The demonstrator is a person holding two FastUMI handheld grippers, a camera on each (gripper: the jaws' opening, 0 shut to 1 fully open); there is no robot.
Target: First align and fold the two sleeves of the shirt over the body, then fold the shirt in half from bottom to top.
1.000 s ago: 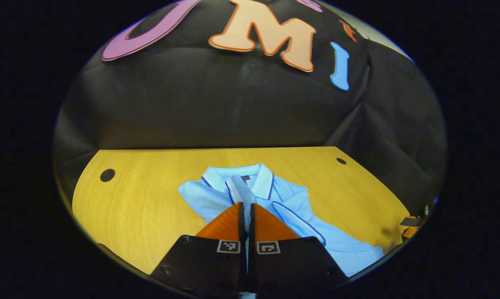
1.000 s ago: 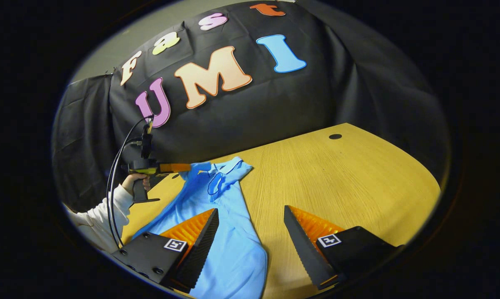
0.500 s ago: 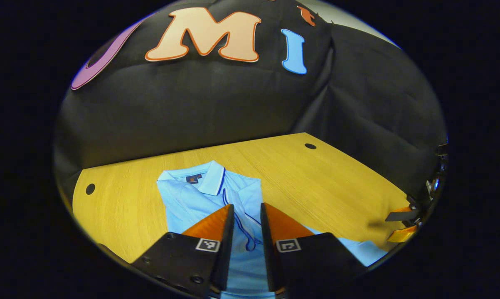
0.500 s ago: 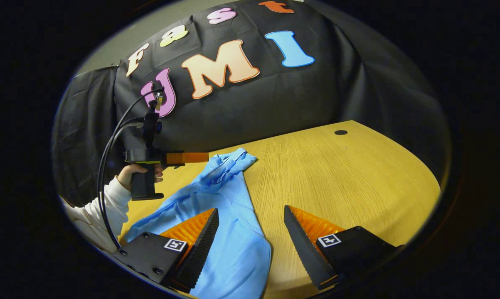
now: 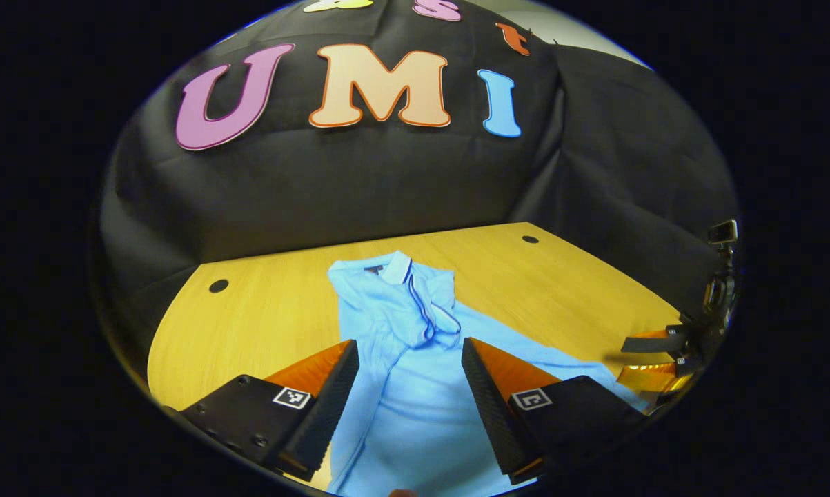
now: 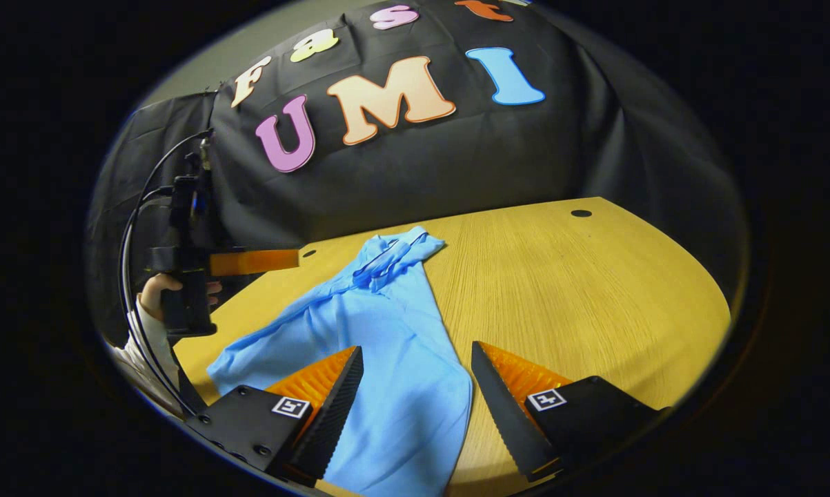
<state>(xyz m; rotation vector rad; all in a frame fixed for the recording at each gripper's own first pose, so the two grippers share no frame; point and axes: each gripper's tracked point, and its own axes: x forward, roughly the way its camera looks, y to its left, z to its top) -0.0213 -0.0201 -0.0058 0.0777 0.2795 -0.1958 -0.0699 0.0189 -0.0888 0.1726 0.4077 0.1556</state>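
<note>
A light blue polo shirt (image 5: 408, 373) lies on the wooden table (image 5: 270, 317), collar toward the back wall, with both sleeves folded over the body near the collar (image 5: 425, 314). My left gripper (image 5: 410, 359) hangs open above the shirt's middle, holding nothing. In the right gripper view the shirt (image 6: 387, 345) runs from the collar end down to the near hem. My right gripper (image 6: 416, 369) is open over the hem's right corner, nothing between its fingers. The left gripper (image 6: 249, 262) shows at the left, held by a hand (image 6: 156, 290).
The table (image 6: 580, 297) has bare wood to the right of the shirt and small round holes (image 6: 581, 213) near its back edge (image 5: 218, 286). The right gripper (image 5: 653, 359) appears at the far right of the left gripper view. Black cloth closes off the back.
My left gripper has let go of the sleeve, opened wide and pulled back from the collar. The sleeve now lies on the shirt body. The right gripper stayed open, nearly still.
</note>
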